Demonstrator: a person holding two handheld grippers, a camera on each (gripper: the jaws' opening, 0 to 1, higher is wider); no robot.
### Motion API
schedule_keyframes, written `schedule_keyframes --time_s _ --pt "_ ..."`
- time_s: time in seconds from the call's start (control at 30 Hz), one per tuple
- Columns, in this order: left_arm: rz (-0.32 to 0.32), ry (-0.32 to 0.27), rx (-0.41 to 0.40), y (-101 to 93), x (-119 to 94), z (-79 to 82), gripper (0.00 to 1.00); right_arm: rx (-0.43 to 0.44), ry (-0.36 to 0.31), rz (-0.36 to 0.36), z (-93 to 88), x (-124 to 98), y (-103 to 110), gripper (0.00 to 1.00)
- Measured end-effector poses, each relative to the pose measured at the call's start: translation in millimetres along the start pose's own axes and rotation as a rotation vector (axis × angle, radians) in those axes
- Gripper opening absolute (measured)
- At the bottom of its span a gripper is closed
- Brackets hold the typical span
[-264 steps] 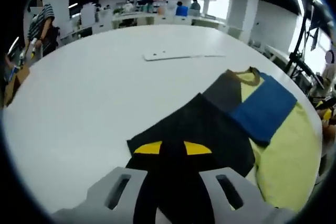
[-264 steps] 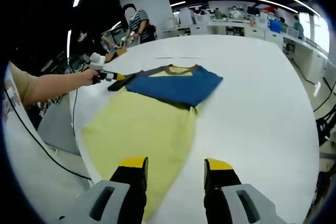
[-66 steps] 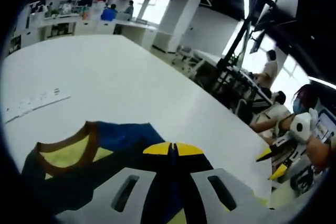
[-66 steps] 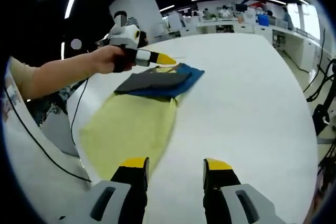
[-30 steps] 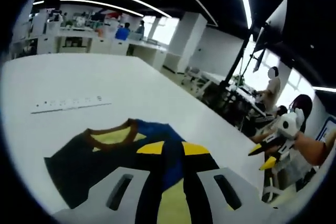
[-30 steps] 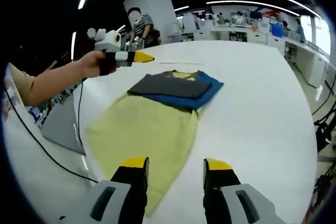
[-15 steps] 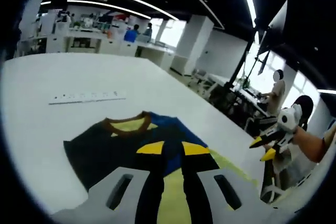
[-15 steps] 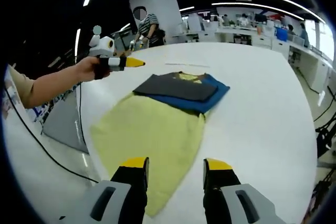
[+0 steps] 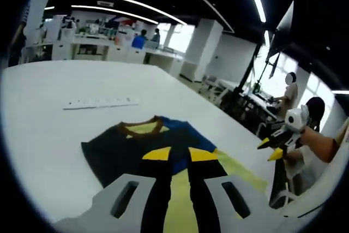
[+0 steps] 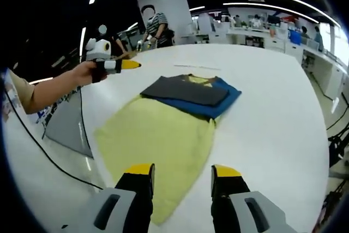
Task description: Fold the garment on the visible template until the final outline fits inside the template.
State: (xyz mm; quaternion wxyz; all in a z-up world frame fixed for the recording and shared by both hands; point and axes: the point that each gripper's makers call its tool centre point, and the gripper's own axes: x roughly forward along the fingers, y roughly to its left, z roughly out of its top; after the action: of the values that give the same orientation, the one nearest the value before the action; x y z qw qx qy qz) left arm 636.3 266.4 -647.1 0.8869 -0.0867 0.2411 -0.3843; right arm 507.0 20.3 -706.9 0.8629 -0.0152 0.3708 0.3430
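While the garment [image 10: 163,129] lies flat on the white counter [image 10: 272,107], both grippers hang above it with nothing between their jaws. In the right gripper view the right gripper [image 10: 179,175] stands open, its yellow-tipped jaws well apart over the yellow body of the shirt near its bottom edge. Far end of the garment, by the collar [image 10: 193,78], carries a dark grey panel [image 10: 185,90] folded over a blue one [image 10: 218,105]; the grey lies on top, the blue sticking out along its near and right sides. The yellow part spreads out toward the camera, unfolded. No template outline can be made out under or beside the cloth.

From the left of that view a bare forearm reaches in, its hand [image 10: 90,72] holding the left gripper [image 10: 128,65] in the air, off the cloth and above the counter's edge. Its yellow tips look close together, but whether they touch cannot be told there.

In the left gripper view the left gripper [image 9: 173,154] shows a narrow gap between its jaws, slightly open, and holds nothing. Beyond it lies the garment [image 9: 142,145], grey panel left, blue right, brown collar at the far end. A white power strip [image 9: 101,102] lies on the counter [image 9: 54,85] past the collar, well apart from the shirt. At the right, the right gripper [image 9: 271,150] is held up by a hand [image 9: 308,137].
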Motion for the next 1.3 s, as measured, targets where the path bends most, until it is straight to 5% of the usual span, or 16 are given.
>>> schedule_keyframes --time_s 1.3 --pt "0.105 0.024 -0.049 1.7 -106 -63.3 0.13 -0.001 0.014 -0.025 -9.7 -10 4 0.41"
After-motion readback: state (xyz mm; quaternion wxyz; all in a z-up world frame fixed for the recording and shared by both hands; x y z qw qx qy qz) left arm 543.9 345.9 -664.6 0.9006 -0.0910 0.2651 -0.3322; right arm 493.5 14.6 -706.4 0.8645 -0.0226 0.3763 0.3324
